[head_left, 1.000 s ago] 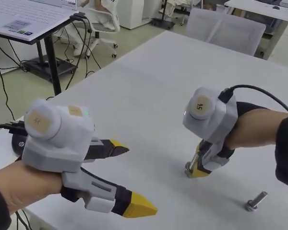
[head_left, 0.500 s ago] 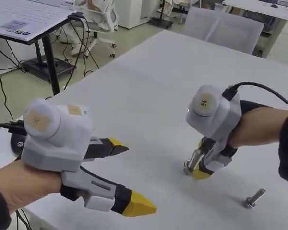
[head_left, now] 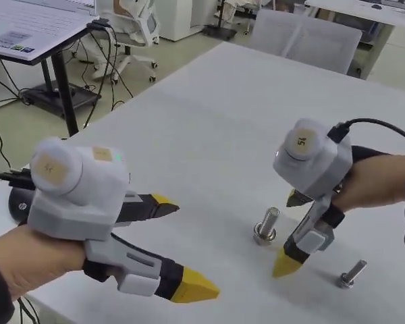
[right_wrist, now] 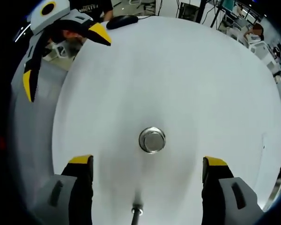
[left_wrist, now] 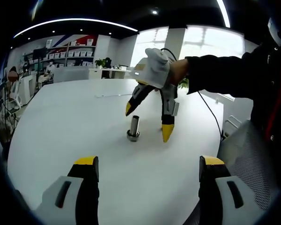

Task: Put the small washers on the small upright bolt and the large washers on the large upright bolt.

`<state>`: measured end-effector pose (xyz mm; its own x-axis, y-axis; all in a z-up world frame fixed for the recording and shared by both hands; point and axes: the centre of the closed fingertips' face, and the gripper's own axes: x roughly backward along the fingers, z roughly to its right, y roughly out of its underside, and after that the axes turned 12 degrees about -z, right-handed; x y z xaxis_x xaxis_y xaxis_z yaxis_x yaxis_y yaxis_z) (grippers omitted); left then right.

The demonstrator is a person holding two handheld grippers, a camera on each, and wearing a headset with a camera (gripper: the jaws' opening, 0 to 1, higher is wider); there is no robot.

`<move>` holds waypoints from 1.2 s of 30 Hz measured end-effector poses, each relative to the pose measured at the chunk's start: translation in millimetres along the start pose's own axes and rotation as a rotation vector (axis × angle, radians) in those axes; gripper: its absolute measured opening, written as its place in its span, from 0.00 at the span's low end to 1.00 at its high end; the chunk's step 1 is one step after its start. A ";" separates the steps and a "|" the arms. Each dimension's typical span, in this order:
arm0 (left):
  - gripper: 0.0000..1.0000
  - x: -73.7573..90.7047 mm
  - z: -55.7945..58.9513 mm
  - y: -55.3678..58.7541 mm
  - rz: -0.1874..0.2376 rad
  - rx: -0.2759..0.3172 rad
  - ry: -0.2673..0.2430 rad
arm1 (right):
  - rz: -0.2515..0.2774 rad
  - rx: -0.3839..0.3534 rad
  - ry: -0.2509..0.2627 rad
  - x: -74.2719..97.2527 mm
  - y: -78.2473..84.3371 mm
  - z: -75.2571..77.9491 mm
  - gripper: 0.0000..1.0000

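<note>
The large bolt [head_left: 266, 226] is seen standing on its head on the white table [head_left: 209, 121], shank up and gripped by nothing. A wider collar is visible at its base, and whether that is the bolt's head alone cannot be told. The right gripper [head_left: 289, 233] is held just to the right of it with its jaws spread wide, one yellow tip low near the table and the other raised beyond the bolt. In the right gripper view the bolt is looked down on end-on, centred in the gap between the spread jaws and touched by neither. The small bolt [head_left: 351, 273] is found further right, near the table's front edge and apart from the large one. It appears tilted rather than plumb, though whether it lies flat or merely leans cannot be settled. The left gripper [head_left: 179, 243] is held off to the left, well apart from both bolts, its jaws likewise spread and empty. The step in hand is judged to be the setting-up of the bolts, with the large one placed and the small one not yet stood up. The next move is judged to call for the right gripper to be carried to the small bolt, closed on its shank, and the bolt set down on its head. A square, gentle release would be wanted, since so narrow a head may topple. Only then can washers be threaded on.
</note>
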<state>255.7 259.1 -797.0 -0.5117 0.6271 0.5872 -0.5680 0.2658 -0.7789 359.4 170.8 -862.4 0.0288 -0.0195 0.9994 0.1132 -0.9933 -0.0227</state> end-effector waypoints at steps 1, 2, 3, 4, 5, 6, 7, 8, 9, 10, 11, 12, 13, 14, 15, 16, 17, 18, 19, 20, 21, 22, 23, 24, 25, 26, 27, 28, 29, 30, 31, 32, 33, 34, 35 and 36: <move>0.89 -0.2 0.0 -0.6 -0.001 -0.001 0.000 | 0.008 -0.006 0.005 1.2 1.0 0.0 1.00; 0.89 -0.3 0.3 -1.0 -0.001 -0.003 0.001 | 0.014 -0.011 0.004 2.3 1.2 -0.1 1.00; 0.89 -0.5 0.7 -1.7 -0.002 -0.005 0.001 | 0.017 -0.019 0.001 3.5 2.2 -0.3 1.00; 0.89 -0.7 1.0 -2.0 -0.003 -0.006 0.002 | 0.025 -0.024 0.004 5.2 3.0 0.0 1.00; 0.89 -1.0 1.2 -2.5 -0.005 -0.008 0.003 | 0.037 -0.029 0.006 6.4 2.8 0.3 1.00; 0.89 -1.1 1.3 -2.9 -0.006 -0.009 0.003 | 0.040 -0.037 0.004 7.9 4.8 0.3 1.00; 0.89 -1.1 1.5 -3.3 -0.007 -0.011 0.004 | 0.044 -0.042 0.005 8.8 5.9 0.4 1.00; 0.89 -1.1 1.6 -3.7 -0.008 -0.012 0.004 | 0.050 -0.047 0.009 9.8 6.9 1.3 1.00; 0.89 -1.0 1.5 -4.3 -0.008 -0.014 0.004 | 0.054 -0.051 0.013 11.1 9.5 2.0 1.00; 0.89 -0.9 1.3 -5.2 -0.008 -0.016 0.004 | 0.055 -0.055 0.014 11.8 11.3 2.7 1.00; 0.89 -0.9 1.2 -5.7 -0.008 -0.017 0.004 | 0.061 -0.065 0.017 13.3 13.7 3.8 1.00; 0.89 -1.1 1.2 -6.4 -0.009 -0.019 0.004 | 0.066 -0.068 0.019 14.4 15.3 4.7 1.00; 0.89 -1.3 1.4 -6.8 -0.010 -0.020 0.005 | 0.071 -0.075 0.021 15.5 16.9 5.3 1.00; 0.89 -1.8 1.9 -7.2 -0.012 -0.022 0.007 | 0.078 -0.086 0.022 17.0 19.6 5.5 1.00; 0.89 -2.3 2.5 -7.4 -0.014 -0.024 0.008 | 0.084 -0.092 0.024 18.1 21.4 5.8 1.00; 0.89 -3.0 3.6 -7.8 -0.018 -0.029 0.010 | 0.094 -0.105 0.026 19.7 24.0 6.0 1.00; 0.89 -3.5 4.4 -8.2 -0.020 -0.031 0.013 | 0.098 -0.114 0.025 20.7 26.2 5.7 1.00; 0.89 -3.7 5.0 -8.8 -0.021 -0.034 0.014 | 0.108 -0.125 0.029 22.2 29.4 5.9 1.00; 0.89 -3.9 5.4 -9.8 -0.023 -0.038 0.016 | 0.110 -0.127 0.030 22.5 30.4 5.9 1.00; 0.89 -4.0 5.5 -10.6 -0.024 -0.040 0.016 | 0.114 -0.138 0.032 23.8 34.0 5.5 1.00; 0.89 -4.1 5.7 -11.7 -0.025 -0.043 0.018 | 0.121 -0.148 0.037 25.1 37.2 5.4 1.00; 0.89 -4.3 5.9 -12.4 -0.026 -0.045 0.018 | 0.125 -0.156 0.040 24.9 40.3 5.9 1.00; 0.89 -4.9 6.1 -13.3 -0.027 -0.049 0.020 | 0.130 -0.161 0.042 25.1 42.9 6.0 1.00; 0.89 -5.5 6.3 -13.5 -0.030 -0.052 0.021 | 0.140 -0.174 0.041 26.2 45.8 4.6 1.00; 0.89 -6.5 7.0 -13.8 -0.035 -0.057 0.023 | 0.146 -0.182 0.041 26.9 47.4 3.6 1.00; 0.89 -7.3 7.9 -14.4 -0.037 -0.059 0.026 | 0.158 -0.194 0.044 27.9 49.6 2.6 1.00; 0.89 -8.1 8.9 -15.1 -0.038 -0.062 0.029 | 0.162 -0.200 0.046 28.4 51.7 1.9 1.00; 0.89 -9.4 10.7 -16.2 -0.041 -0.068 0.034 | 0.167 -0.213 0.048 28.6 54.7 1.0 1.00; 0.89 -10.1 11.1 -16.9 -0.043 -0.072 0.037 | 0.171 -0.221 0.050 28.9 56.9 0.5 1.00; 0.89 -11.2 12.0 -17.7 -0.047 -0.076 0.041 | 0.177 -0.229 0.051 29.4 58.7 -0.3 1.00; 0.89 -11.7 12.6 -18.0 -0.049 -0.079 0.043 | 0.186 -0.242 0.054 30.1 61.2 -1.2 1.00; 0.89 -12.6 13.4 -18.5 -0.053 -0.084 0.047 | 0.192 -0.250 0.054 30.6 63.3 -2.1 1.00; 0.89 -13.2 14.0 -19.0 -0.056 -0.087 0.050 | 0.197 -0.262 0.055 31.3 66.6 -3.5 1.00; 0.89 -13.7 14.4 -19.6 -0.058 -0.091 0.052 | 0.205 -0.271 0.061 32.2 68.5 -3.6 1.00; 0.89 -14.4 15.0 -20.8 -0.060 -0.094 0.054 | 0.212 -0.284 0.067 33.2 72.2 -4.6 1.00; 0.89 -15.1 16.1 -22.7 -0.062 -0.100 0.058 | 0.217 -0.293 0.068 34.0 74.5 -5.5 1.00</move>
<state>265.9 231.9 -784.7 -0.4383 0.6476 0.6233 -0.5288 0.3750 -0.7614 363.4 95.5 -830.0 -0.0460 -0.2314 0.9718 -0.1776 -0.9554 -0.2359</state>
